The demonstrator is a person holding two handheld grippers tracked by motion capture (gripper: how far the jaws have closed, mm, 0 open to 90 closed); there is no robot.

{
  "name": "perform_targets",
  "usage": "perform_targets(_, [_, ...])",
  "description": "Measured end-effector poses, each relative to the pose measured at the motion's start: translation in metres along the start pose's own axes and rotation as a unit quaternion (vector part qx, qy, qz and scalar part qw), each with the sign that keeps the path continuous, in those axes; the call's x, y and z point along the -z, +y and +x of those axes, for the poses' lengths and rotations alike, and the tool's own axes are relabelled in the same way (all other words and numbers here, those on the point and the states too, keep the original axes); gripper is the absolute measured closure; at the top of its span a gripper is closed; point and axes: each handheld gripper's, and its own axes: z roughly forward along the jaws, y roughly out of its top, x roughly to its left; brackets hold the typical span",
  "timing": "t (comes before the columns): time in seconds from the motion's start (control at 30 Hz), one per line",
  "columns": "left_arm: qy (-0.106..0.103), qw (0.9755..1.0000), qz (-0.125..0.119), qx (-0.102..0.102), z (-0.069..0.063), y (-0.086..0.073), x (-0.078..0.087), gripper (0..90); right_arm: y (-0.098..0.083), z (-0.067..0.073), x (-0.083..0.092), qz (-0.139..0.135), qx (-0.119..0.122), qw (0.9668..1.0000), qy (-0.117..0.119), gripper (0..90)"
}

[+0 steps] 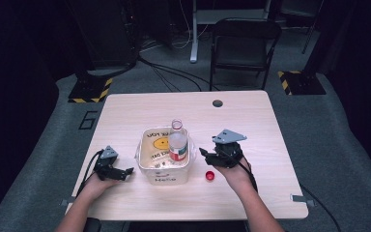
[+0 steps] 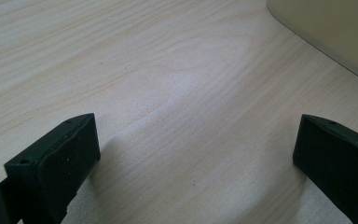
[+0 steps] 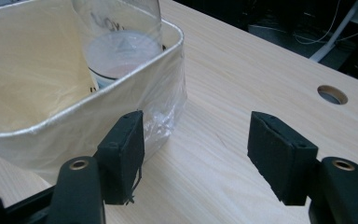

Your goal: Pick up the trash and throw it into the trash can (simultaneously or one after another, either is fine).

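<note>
From above, the clear plastic bottle (image 1: 178, 144) with a red label stands uncapped in the white lined bin (image 1: 145, 166) on the tabletop (image 1: 251, 125); it looks light, smooth and crushable, best taken at its neck. The small red cap (image 1: 210, 176) lies beside the right gripper (image 1: 204, 153). In the left gripper view, the left gripper (image 2: 196, 154) has its fingers released over bare wood. In the right gripper view, fingers (image 3: 123, 149) are parted, empty, beside the bin.

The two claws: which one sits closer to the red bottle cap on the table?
The right claw, held beside the white bin; the red cap lies just below it. The left claw is across the bin.
</note>
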Motion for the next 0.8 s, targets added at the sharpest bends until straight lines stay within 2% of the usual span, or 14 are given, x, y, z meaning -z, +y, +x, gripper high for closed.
perform_targets(0.5, [0.001, 1.0, -0.001, -0.001, 0.0, 0.0, 0.0, 0.2, -0.032, -0.005, 0.009, 0.014, -0.036, 0.9993, -0.001, 43.9])
perform_targets(0.8, [0.002, 1.0, -0.003, -0.001, 0.0, 0.0, -0.001, 0.2, -0.054, -0.004, 0.01, 0.029, -0.039, 0.9988, 0.007, 48.2])
